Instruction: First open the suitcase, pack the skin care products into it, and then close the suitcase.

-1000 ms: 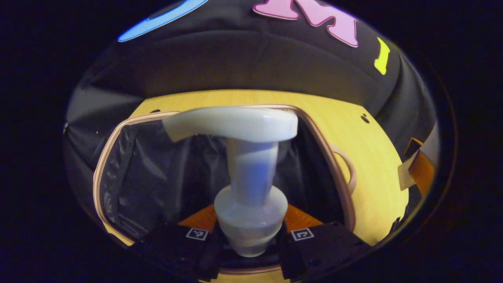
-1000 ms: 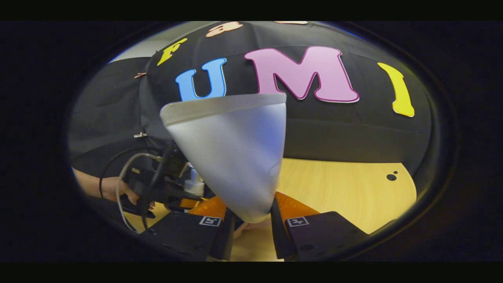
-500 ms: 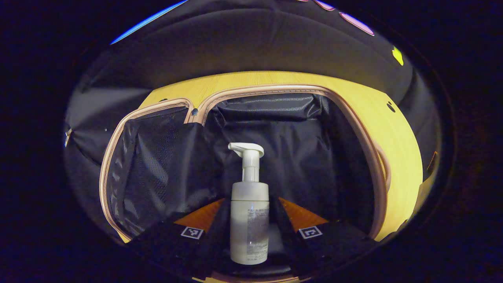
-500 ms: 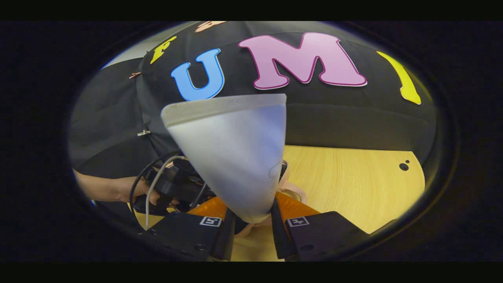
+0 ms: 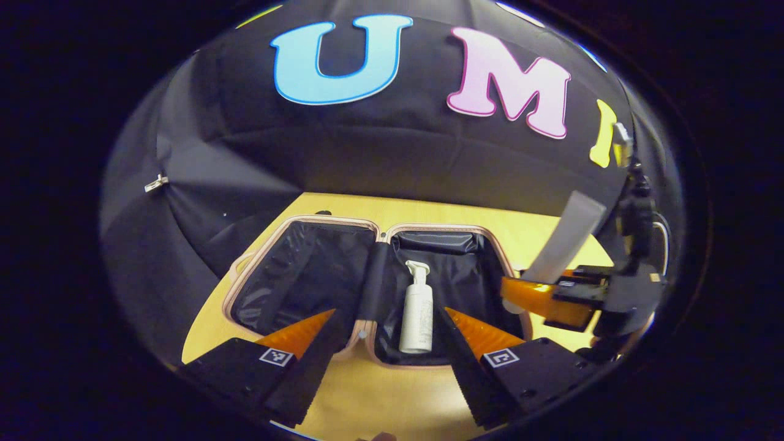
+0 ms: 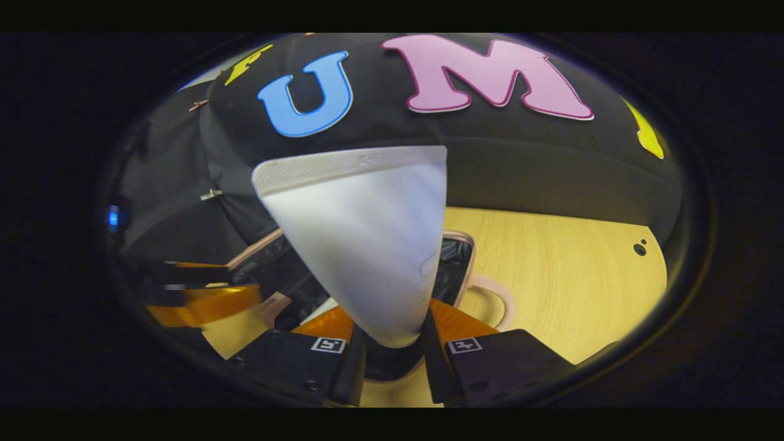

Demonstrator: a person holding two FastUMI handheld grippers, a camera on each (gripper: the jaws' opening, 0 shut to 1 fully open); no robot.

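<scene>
1. While my right gripper (image 6: 392,343) is clamped on the cap end of the white tube (image 6: 361,245), the tube's flat crimped end stands up and away from me; in the left gripper view it leans over the suitcase's right rim.
2. My left gripper (image 5: 386,343) has its fingers wide apart with nothing between them, hanging above the near edge of the open suitcase (image 5: 306,288).
3. The pump bottle (image 5: 418,312) lies on its side in the half of the case just ahead of my left fingers, pump head pointing away from me.
4. I judge the tube light and soft: the body would give under a squeeze, so the stiffer cap end where I hold it is the sound place. The smooth skin may slip if I loosen too soon.
5. The bottle looks rigid and light, likely to roll; I would lay the tube beside it, not on it.
6. The pinkish zip rim stands around both halves, and a handle (image 6: 490,300) juts out near my right fingers; the tube's tall end must pass over that rim.
7. Open room lies in the lined half left of the hinge and on the wooden table (image 6: 551,269) to my right.
</scene>
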